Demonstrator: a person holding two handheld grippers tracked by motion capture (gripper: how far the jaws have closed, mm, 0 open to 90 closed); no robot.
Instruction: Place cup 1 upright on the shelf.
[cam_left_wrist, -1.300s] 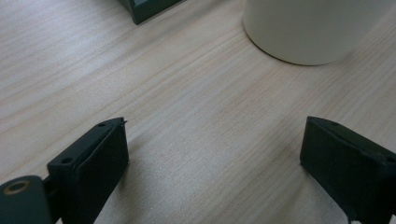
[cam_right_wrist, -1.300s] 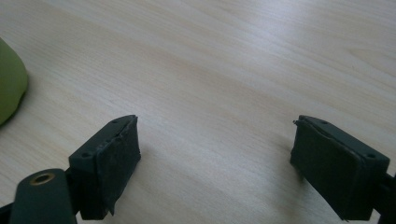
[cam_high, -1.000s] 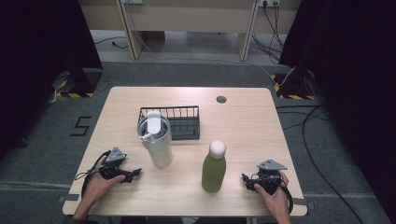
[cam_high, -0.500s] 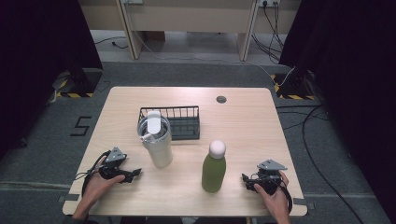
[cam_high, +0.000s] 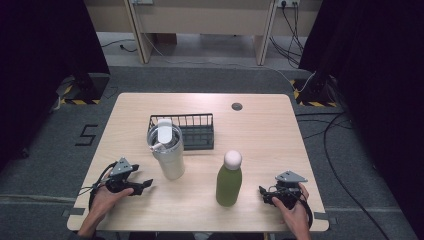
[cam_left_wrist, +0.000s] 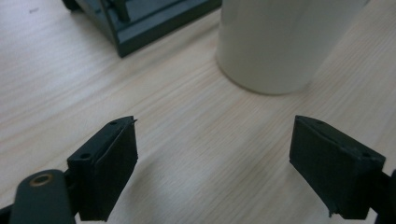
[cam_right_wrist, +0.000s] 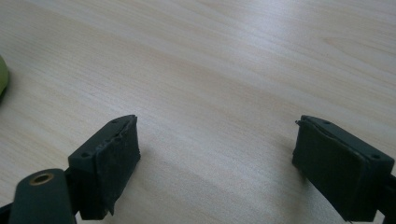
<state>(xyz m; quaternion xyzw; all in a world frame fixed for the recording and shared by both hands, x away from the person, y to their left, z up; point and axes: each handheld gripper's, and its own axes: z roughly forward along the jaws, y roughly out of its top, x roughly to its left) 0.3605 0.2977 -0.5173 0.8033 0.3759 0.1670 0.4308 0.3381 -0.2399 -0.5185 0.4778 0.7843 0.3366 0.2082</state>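
Nothing has shifted over the last second: both hands rest in the same spots at the near edge of the bench (cam_high: 280, 125), and the things on it stand where they stood. That stillness suggests the work has not yet started, or sits at a pause before the first reach.

The left hand-held gripper (cam_high: 142, 184) lies low on the bench, near its left corner, pointing toward the white tumbler (cam_high: 167, 150). In the left gripper view its jaws stand wide apart with only bare wood between them, and the tumbler's base (cam_left_wrist: 280, 42) rises just ahead, a little to the right of the gap. It holds nothing.

The right hand-held gripper (cam_high: 264, 192) rests near the right corner, pointing toward the green bottle (cam_high: 229, 179) with the white cap, which stands upright a short way off. In the right gripper view its jaws are also spread wide and empty, and only a sliver of the bottle's green (cam_right_wrist: 2, 77) shows at the left edge.

The tumbler stands upright just in front of the black wire basket (cam_high: 192, 131), seemingly touching or nearly touching its near left corner; the bottle is apart from both.

As a judgement, each hand is lined up with its nearest vessel, so the next move is probably a short advance to close around the tumbler or the bottle, perhaps to carry one into the basket.
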